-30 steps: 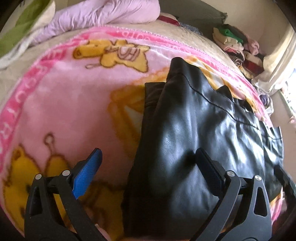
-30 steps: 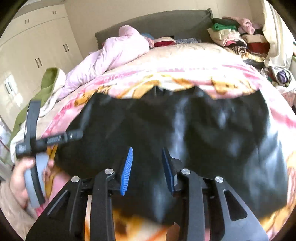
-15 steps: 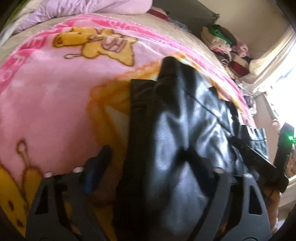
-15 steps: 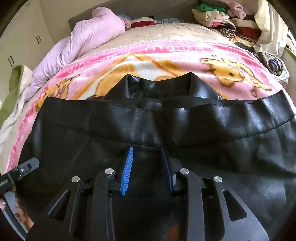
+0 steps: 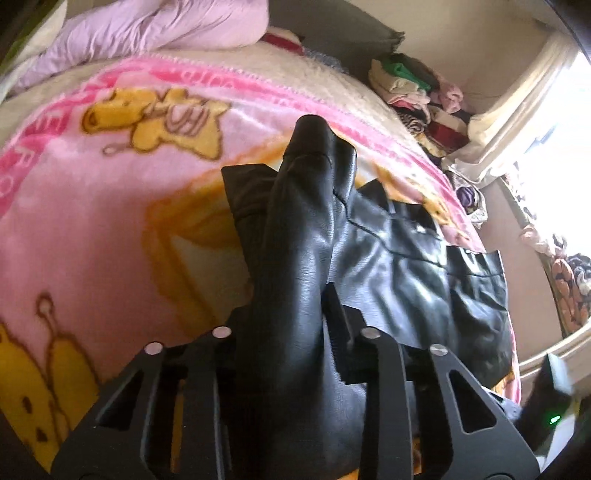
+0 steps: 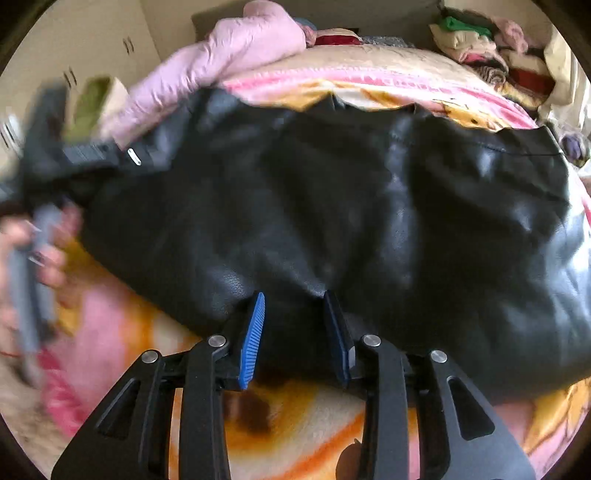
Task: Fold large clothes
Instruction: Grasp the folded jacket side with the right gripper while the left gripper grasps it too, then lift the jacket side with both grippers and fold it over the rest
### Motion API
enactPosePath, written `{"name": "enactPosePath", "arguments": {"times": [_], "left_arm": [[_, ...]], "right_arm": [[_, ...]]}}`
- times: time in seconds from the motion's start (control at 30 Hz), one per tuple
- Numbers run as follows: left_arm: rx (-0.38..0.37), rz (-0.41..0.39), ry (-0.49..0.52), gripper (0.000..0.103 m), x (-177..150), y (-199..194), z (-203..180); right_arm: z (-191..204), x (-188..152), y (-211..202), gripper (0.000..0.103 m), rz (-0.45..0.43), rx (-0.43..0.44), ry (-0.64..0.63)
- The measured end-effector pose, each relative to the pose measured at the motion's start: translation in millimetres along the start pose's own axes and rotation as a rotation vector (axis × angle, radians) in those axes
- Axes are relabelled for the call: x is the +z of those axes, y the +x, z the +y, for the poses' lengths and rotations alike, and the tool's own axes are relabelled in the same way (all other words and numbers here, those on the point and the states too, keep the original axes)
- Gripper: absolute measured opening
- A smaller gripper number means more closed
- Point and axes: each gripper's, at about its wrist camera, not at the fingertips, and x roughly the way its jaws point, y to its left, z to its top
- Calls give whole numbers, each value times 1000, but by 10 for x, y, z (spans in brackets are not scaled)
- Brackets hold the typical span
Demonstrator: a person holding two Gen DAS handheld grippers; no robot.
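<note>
Black, glossy, leather-like material fills both views: the black jacket (image 5: pixel 388 280) lies spread across the pink blanket (image 5: pixel 92 221) on the bed, its surface smooth, faintly grained and marked by stitched seams and soft creases. Your left gripper (image 5: pixel 284 314) has just been closing, and its jaws now clamp a raised fold of the jacket; the bunched material stands up between the two black fingers (image 5: pixel 338 314) as a narrow ridge that tapers to a rounded peak. Your right gripper (image 6: pixel 293 332) is set at the jacket's near edge with its jaws narrowly parted; the ribbed blue pads (image 6: pixel 253 336) flank a fold of the hem, and the material sits between them, pinched at the fingertips. In the right wrist view, your left hand (image 6: pixel 33 247) appears blurred at the left edge, wrapped around a grey handle. The blanket is a plush fleece printed with yellow cartoon bears and a deep pink border. A puffy lilac quilted garment (image 6: pixel 221 62) lies heaped beyond the jacket near the grey headboard (image 5: pixel 332 33), and a stack of folded clothes (image 5: pixel 417 92) occupies the far corner beside a cream curtain (image 5: pixel 517 96).
</note>
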Motion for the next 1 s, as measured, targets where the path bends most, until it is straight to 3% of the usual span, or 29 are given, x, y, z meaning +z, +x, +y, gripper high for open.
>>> {"name": "enactPosePath", "arguments": {"times": [0.07,0.13,0.17,0.23,0.37,0.47,0.57,0.77,0.83,0.9,0.93,1.0], "left_arm": [[16,-21,26,18,-7,-61,-67],[10,-20,23,17,-3,-90,-84],[12,-22,28,17,-1,-100,-103],[6,-21,20,17,6,-110,-115],[3,-25,38,17,36,-163,-171],[5,-28,52,16,34,-199,-218],[3,-27,50,16,26,-197,-217],[-11,-20,41,16,44,-191,-180],[-16,-20,34,16,43,-190,-172],[-27,-22,30,16,49,-202,-160],[-27,-25,30,16,52,-221,-164],[-21,-39,51,16,43,-286,-217]], "right_arm": [[32,7,-178,42,-67,29,-10],[146,-60,-477,62,-195,60,-69],[229,-94,-581,79,-234,35,-108],[420,-155,-718,81,-298,27,-200],[795,-244,-623,83,-315,2,-387],[1075,-287,-426,84,-315,-86,-501],[1241,-280,-156,84,-317,-227,-569],[1368,-248,82,81,-354,-333,-619],[1392,-244,86,72,-385,-354,-646],[1455,-291,66,43,-402,-341,-678],[1484,-337,37,41,-412,-350,-686],[1503,-402,-73,26,-433,-344,-673]]}}
